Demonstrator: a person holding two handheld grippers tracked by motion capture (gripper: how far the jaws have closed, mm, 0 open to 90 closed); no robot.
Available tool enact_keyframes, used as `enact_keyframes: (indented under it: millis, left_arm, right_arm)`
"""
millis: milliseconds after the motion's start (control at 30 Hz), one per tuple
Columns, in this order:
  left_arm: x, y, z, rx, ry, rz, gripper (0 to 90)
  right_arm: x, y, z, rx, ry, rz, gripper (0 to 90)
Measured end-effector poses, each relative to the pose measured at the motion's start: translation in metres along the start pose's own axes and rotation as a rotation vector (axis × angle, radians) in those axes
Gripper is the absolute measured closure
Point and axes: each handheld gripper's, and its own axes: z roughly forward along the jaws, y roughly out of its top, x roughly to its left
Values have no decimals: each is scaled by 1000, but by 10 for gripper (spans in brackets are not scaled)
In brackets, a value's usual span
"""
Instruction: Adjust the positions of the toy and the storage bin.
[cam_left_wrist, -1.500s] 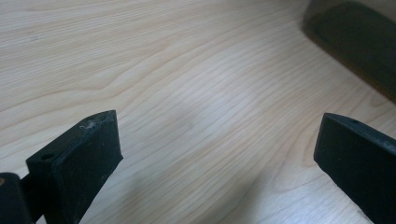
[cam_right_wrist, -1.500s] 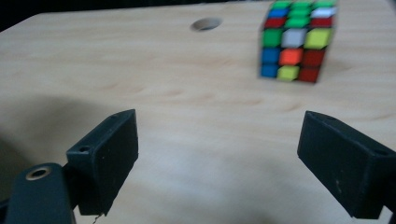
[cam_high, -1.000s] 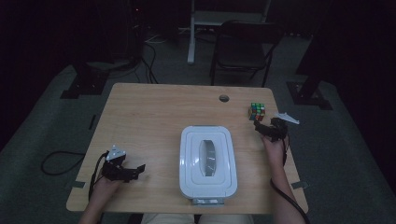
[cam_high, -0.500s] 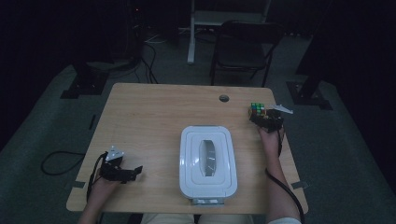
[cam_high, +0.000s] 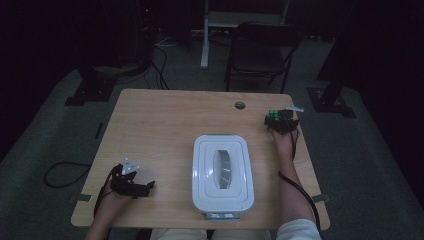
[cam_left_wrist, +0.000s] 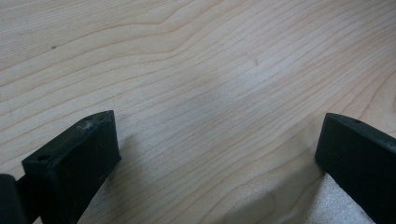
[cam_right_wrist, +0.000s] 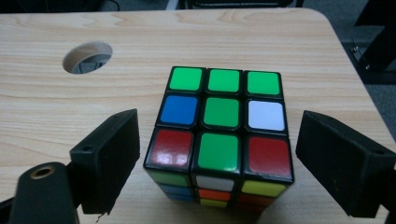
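A scrambled Rubik's cube (cam_high: 271, 115) (cam_right_wrist: 219, 122) stands near the table's far right edge, green mostly on top. My right gripper (cam_high: 276, 121) (cam_right_wrist: 219, 140) has the cube's near part between its jaws. A gap shows on each side, so the pads (cam_right_wrist: 112, 154) do not press on it. Those jaws have just been closing a little. My left gripper (cam_high: 148, 186) (cam_left_wrist: 215, 144) rests low at the near left of the wooden table (cam_high: 160, 130), open, with bare wood between its jaws.
A white lidded box (cam_high: 201, 165) with a clear window in the lid sits at the near middle. A round cable hole (cam_high: 240, 105) (cam_right_wrist: 87, 57) lies left of the cube. A chair (cam_high: 260, 55) stands beyond the far edge.
My right hand has moved away from the person toward the cube, whose near part now lies between its jaws. The left hand has stayed put.
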Motion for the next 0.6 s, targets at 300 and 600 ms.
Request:
enact_keyframes:
  millis: [300, 600]
  left_arm:
    - [0, 0, 0, 0, 0, 0, 5]
    - [0, 0, 0, -4, 4, -5, 15]
  right_arm:
    - [3, -9, 5, 38, -33, -30, 334]
    - [2, -15, -8, 24, -10, -12, 339]
